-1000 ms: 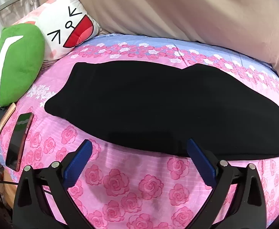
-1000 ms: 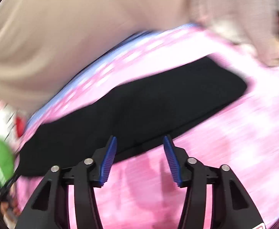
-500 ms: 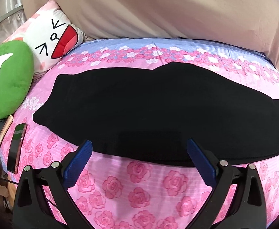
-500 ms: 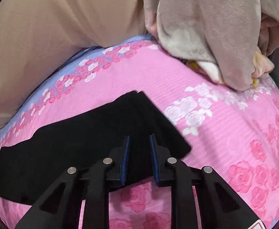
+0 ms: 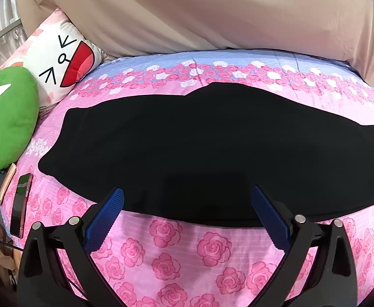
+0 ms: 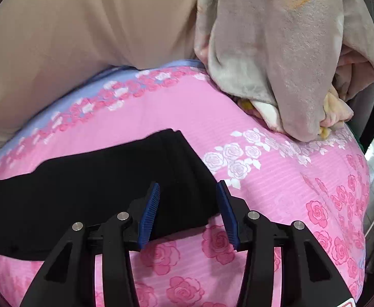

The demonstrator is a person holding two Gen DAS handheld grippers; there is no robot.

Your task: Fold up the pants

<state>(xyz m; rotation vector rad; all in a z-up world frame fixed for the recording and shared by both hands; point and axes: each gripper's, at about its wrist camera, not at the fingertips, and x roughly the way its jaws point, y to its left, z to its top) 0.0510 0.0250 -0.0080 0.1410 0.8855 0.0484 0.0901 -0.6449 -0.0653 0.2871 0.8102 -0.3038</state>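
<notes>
Black pants [image 5: 199,151] lie flat and lengthwise on a pink rose-print bed sheet [image 5: 187,250]. My left gripper [image 5: 187,204] is wide open and empty, its blue fingertips over the near edge of the pants at mid-length. In the right wrist view the right end of the pants [image 6: 110,186] lies on the sheet [image 6: 276,179]. My right gripper [image 6: 188,199] is open and empty, its fingertips straddling the near right corner of that end.
A green plush [image 5: 7,117] and a white face pillow [image 5: 64,64] sit at the left. A phone [image 5: 20,202] lies by the left bed edge. A beige cover [image 5: 212,12] rises behind. A grey floral blanket [image 6: 276,51] is heaped at the right.
The right gripper swung right to the pants' end, narrowed, then opened again. The left gripper moved slightly toward the pants' edge and stayed open.
</notes>
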